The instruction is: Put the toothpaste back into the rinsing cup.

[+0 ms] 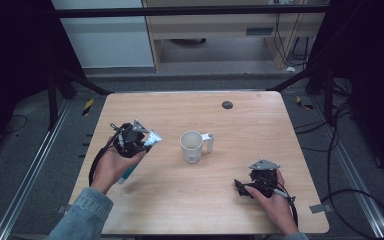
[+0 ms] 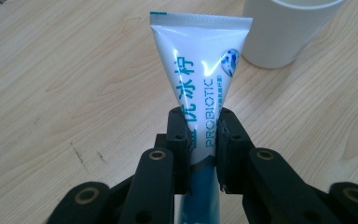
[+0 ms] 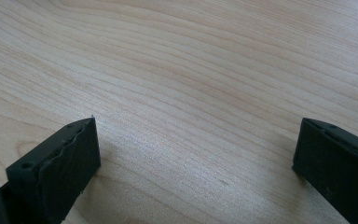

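Your left gripper (image 2: 203, 133) is clamped on a white and blue toothpaste tube (image 2: 200, 70). Both pads press against the tube's sides partway along its length, just below the printed lettering. In the left gripper view the flat crimped end of the tube points away from the jaws, and the darker blue lower part runs back between them. In the high view the left gripper (image 1: 130, 140) sits over the left part of the wooden table (image 1: 250, 125), in your left hand (image 1: 111, 167). The tube (image 1: 152, 137) juts out toward the white mug (image 1: 192, 146), and its other end shows below your hand. The mug stands upright near the table's middle, handle to its right, apart from the tube.

Your right gripper (image 1: 241, 188) rests low at the table's near right, held in your right hand (image 1: 275, 202). In the right gripper view its jaws stand spread wide over bare wood, with nothing between them.
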A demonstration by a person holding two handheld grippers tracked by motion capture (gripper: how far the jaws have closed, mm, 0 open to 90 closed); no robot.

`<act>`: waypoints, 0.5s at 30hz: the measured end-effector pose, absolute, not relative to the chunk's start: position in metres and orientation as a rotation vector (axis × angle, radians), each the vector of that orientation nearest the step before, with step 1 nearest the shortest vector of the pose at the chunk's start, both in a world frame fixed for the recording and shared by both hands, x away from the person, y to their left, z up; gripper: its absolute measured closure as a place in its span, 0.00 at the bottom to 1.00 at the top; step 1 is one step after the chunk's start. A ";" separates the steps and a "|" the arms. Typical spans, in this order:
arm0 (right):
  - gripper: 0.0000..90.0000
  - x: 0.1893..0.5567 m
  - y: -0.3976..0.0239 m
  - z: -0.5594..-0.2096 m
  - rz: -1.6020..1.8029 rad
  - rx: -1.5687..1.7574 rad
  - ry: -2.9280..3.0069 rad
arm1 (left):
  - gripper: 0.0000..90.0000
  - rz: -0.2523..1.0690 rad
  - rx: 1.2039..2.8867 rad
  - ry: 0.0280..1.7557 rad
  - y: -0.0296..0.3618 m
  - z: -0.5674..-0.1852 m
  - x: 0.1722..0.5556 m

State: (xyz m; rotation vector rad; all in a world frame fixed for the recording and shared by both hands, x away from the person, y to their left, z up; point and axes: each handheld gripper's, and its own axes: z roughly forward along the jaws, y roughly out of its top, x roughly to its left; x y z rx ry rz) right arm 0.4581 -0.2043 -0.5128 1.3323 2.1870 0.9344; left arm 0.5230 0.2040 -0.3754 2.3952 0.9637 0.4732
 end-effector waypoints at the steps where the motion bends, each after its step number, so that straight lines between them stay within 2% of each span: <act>1: 0.01 0.458 -0.204 -0.513 0.934 1.331 2.187 | 0.86 0.476 2.388 0.964 0.204 -0.373 0.523; 15: 0.01 0.458 -0.204 -0.513 0.934 1.335 2.187 | 0.86 0.513 2.336 0.931 0.190 -0.356 0.525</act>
